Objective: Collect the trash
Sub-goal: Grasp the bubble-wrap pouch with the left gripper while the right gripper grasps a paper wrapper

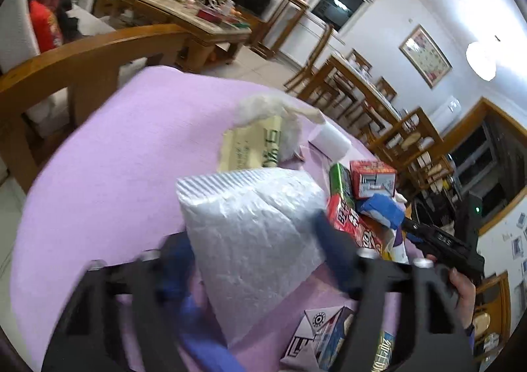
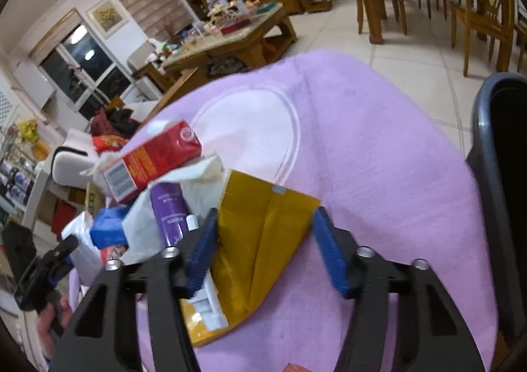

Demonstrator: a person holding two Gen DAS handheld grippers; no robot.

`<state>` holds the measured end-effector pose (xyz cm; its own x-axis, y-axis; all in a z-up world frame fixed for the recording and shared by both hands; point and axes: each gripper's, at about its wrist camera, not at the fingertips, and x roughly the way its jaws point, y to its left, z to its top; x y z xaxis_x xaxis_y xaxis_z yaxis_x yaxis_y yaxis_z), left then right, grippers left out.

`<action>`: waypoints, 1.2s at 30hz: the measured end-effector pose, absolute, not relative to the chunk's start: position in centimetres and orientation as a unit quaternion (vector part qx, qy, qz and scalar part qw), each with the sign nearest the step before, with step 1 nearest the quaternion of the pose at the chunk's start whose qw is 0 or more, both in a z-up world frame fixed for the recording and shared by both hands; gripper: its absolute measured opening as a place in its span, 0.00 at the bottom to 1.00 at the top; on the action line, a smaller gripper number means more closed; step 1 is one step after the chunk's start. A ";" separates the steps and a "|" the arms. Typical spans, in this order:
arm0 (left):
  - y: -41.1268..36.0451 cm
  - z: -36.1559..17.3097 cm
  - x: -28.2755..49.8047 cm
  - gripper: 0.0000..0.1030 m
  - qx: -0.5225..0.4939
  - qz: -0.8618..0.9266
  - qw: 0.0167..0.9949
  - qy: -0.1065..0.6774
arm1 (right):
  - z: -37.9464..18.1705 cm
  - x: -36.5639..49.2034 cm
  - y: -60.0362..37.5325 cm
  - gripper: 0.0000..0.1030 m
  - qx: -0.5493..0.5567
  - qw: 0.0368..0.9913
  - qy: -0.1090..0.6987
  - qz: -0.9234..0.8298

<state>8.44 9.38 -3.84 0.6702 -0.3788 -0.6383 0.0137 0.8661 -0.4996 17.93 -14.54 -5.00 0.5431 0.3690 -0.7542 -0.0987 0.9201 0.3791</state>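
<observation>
Fingers (image 1: 332, 260) of our left gripper (image 1: 253, 260) flank the white crinkled plastic mailer bag (image 1: 250, 227) on the lilac-clothed desk (image 1: 108, 154); blur hides whether they press it. Our right gripper (image 2: 263, 250) straddles the yellow padded envelope (image 2: 260, 240), fingers (image 2: 329, 256) apart. Beyond lie a red carton (image 2: 151, 161) and purple tube (image 2: 168, 210).

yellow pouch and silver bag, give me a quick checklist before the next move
1. Silver bag between left gripper fingers: ok.
2. Left pads pressing on it: cannot tell, blurred.
3. Yellow pouch between right gripper fingers: ok.
4. Right pads gripping it: not ok, gap at the right pad.
5. Bin near right gripper: ok.
6. Purple tube clear of the left finger: cannot tell.
</observation>
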 end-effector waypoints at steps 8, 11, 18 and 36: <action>7.8 -2.8 7.7 0.30 -0.188 -0.118 0.904 0.365 | -4.1 16.5 -13.7 0.24 0.133 0.887 0.415 0.150; 7.4 -1.8 6.6 0.28 -0.183 -0.121 0.913 0.345 | -3.7 15.3 -13.9 0.23 0.138 0.894 0.398 0.155; 6.3 1.6 4.3 0.29 -0.163 -0.132 0.930 0.303 | 0.2 10.7 -14.9 0.23 0.104 0.931 0.316 0.148; 4.0 0.5 4.0 0.30 -0.133 -0.163 0.921 0.327 | -1.3 10.6 -17.1 0.23 0.116 0.916 0.352 0.155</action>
<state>4.01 4.01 0.50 0.7325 -0.3874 -0.5599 0.2127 0.9114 -0.3523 10.57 -17.10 -1.33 0.7039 0.3651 -0.6094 -0.2023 0.9253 0.3207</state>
